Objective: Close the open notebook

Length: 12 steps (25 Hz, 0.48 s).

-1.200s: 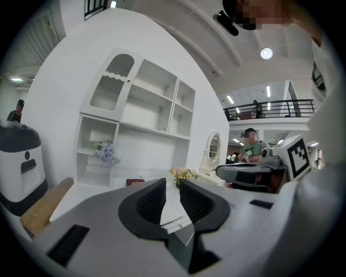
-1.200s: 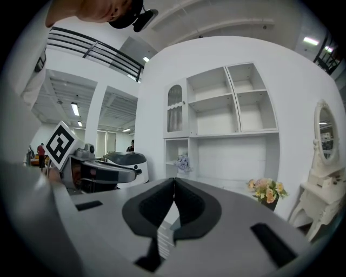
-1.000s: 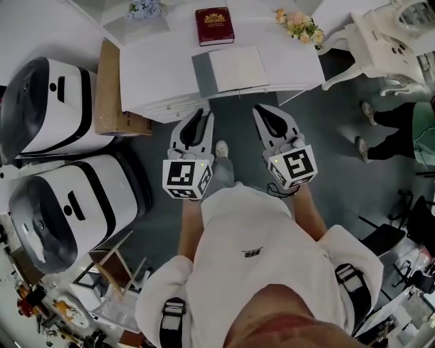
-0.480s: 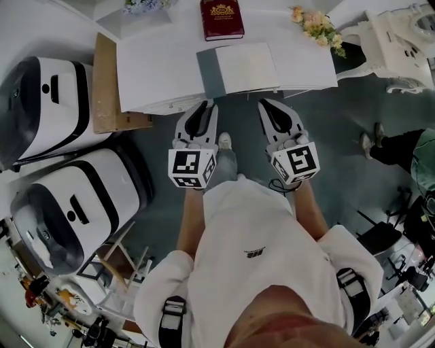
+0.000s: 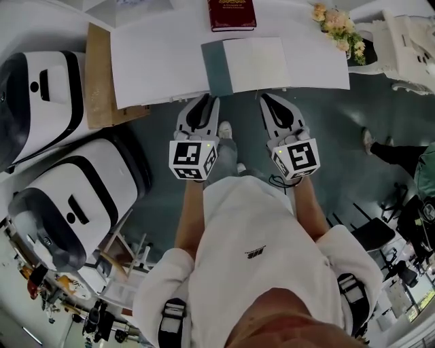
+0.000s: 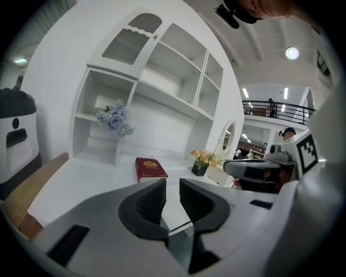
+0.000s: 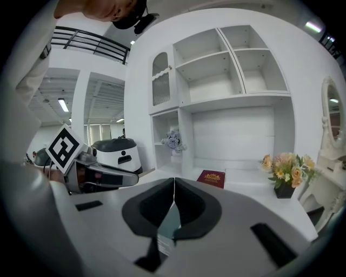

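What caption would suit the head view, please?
Left gripper and right gripper poised before the open notebook on the desk.

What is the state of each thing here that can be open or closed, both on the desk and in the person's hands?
notebook: open, flat at the near edge of the desk, grey cover spread to the left.
red book: closed, flat, behind the notebook.
left gripper: fingers a little apart, nothing between them.
right gripper: fingers together, holding nothing.
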{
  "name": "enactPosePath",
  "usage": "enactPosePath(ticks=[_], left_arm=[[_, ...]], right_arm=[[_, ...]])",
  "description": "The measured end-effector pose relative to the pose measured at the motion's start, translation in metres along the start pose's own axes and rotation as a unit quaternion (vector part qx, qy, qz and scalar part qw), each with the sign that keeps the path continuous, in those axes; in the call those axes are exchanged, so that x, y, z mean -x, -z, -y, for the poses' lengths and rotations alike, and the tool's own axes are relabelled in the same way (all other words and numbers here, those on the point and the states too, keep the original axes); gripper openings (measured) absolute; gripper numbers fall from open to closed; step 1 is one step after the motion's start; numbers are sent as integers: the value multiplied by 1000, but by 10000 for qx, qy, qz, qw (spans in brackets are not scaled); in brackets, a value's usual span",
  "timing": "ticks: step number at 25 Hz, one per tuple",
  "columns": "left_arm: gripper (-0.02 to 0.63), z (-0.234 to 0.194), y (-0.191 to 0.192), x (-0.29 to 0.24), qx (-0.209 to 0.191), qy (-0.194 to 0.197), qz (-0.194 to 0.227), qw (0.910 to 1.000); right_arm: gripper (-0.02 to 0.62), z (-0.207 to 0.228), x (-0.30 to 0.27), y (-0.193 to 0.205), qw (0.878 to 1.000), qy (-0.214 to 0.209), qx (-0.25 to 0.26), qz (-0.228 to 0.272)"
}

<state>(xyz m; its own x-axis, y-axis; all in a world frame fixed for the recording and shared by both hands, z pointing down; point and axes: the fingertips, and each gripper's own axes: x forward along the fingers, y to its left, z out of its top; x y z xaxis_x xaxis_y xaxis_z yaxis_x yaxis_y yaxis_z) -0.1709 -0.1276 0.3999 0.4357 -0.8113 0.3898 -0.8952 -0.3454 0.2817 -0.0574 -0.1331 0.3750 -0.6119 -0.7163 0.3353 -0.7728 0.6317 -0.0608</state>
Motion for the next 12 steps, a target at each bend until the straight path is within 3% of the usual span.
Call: enactPosePath(ticks=[12], left_arm=[[0,-33,37,-35,323,109,-379,9987]], right_arm=[[-3,4,-44,35,9992,64,-101,-391]])
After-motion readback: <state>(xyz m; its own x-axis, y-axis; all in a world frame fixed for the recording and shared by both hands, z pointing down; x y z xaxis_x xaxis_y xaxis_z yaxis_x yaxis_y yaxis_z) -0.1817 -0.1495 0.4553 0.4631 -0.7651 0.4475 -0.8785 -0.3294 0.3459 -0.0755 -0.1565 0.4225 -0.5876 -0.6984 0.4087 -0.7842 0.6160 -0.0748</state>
